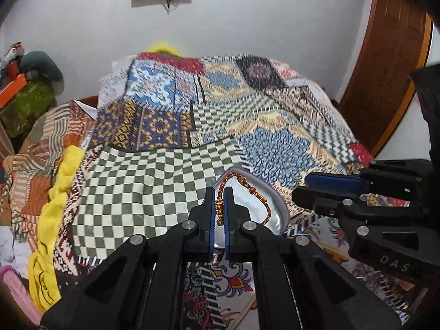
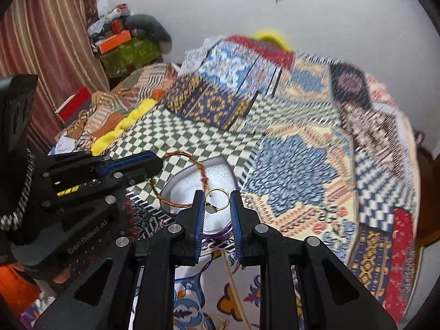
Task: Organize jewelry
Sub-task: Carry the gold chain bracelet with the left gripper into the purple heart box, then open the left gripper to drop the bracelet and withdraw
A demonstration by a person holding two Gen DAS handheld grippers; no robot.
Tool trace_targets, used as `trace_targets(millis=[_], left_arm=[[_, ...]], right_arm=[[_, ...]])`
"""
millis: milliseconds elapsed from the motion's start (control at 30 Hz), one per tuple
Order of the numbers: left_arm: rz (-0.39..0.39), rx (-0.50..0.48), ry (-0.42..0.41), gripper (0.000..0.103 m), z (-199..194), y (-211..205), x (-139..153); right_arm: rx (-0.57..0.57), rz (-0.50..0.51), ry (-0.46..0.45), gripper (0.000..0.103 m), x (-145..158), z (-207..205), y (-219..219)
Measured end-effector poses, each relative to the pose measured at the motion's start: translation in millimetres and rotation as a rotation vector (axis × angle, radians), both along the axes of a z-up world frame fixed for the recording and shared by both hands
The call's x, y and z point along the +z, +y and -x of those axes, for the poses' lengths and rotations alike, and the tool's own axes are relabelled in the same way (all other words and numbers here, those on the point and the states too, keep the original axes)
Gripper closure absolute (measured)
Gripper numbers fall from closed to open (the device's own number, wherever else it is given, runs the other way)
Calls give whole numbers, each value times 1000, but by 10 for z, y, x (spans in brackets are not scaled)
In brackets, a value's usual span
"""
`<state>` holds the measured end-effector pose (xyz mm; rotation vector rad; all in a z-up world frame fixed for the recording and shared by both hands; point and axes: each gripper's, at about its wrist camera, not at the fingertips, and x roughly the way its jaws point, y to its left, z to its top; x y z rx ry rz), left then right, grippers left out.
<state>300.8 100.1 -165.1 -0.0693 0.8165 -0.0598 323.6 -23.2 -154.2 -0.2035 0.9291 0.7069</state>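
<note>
Jewelry here means two pieces, each pinched in a gripper above a small heart-shaped box point(image 1: 275, 206) lined in white, which sits on a patchwork bedspread point(image 1: 154, 181). In the left wrist view, low centre of the frame, the left gripper point(image 1: 219, 206) is closed on a red-and-gold braided bracelet point(image 1: 247, 184); the cord runs up from between the blue pads, loops over the top of the box and comes down along its right rim. The right gripper point(image 1: 327, 183) enters this view from the right edge, at mid-height, just beside the box.

In the right wrist view the right gripper point(image 2: 217, 206) holds a thin gold ring point(image 2: 217, 200) between its fingers, which press on the band's two sides; a small round disc on the ring faces the camera at lower left. The ring hangs over the white lining of the box point(image 2: 192, 170). The left gripper point(image 2: 154, 162) reaches in from the left edge, with the bracelet point(image 2: 192, 165) curving from its tip across the box's left rim.

A yellow cloth point(image 1: 57, 192) lies along the bedspread's left side. The far bedspread is blurred in both views.
</note>
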Motion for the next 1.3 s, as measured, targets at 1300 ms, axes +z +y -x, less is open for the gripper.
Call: trace_targets(millis=[1300], left_arm=[[-8, 36, 54, 77, 155, 116, 15]], right_arm=[[18, 152, -82, 63, -1, 207, 87]])
